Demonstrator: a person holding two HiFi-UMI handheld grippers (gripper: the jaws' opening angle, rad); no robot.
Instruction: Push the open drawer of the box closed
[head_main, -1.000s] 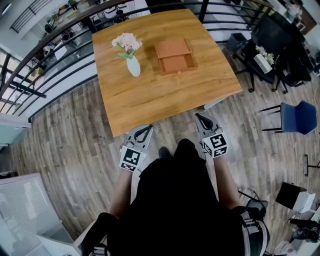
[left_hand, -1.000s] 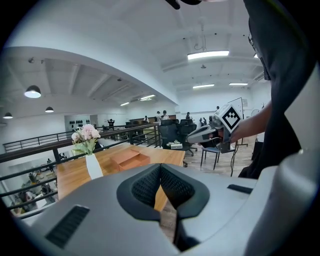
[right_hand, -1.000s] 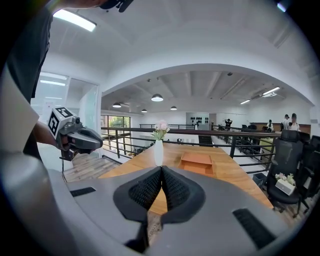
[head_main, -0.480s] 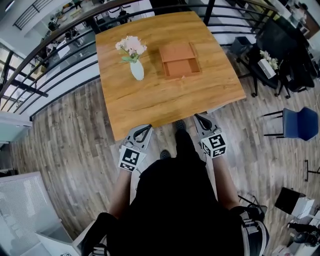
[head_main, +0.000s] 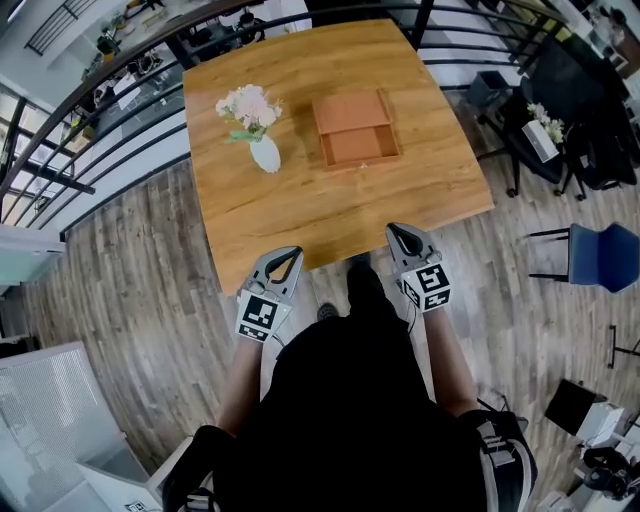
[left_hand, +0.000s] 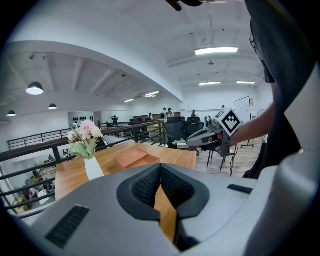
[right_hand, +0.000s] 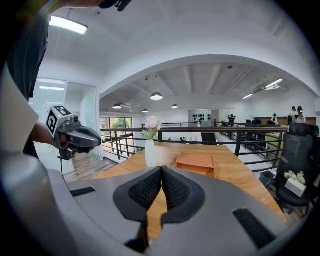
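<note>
A flat orange-brown box (head_main: 353, 124) lies on the far half of the wooden table (head_main: 300, 200), its drawer (head_main: 360, 147) pulled out toward me. The box also shows in the left gripper view (left_hand: 136, 158) and the right gripper view (right_hand: 196, 163). My left gripper (head_main: 288, 254) hovers at the table's near edge, left of my body, its jaws shut with nothing between them. My right gripper (head_main: 396, 232) hangs at the near edge on the right, jaws shut and empty too. Both stay well short of the box.
A white vase with pink flowers (head_main: 258, 135) stands left of the box. A black railing (head_main: 120, 120) runs behind and left of the table. Dark office chairs (head_main: 560, 90) and a blue chair (head_main: 600, 256) stand to the right on the wood floor.
The view has shifted slightly as I stepped toward the table. Both grippers stay held low at my sides, now level with the table's near edge.
</note>
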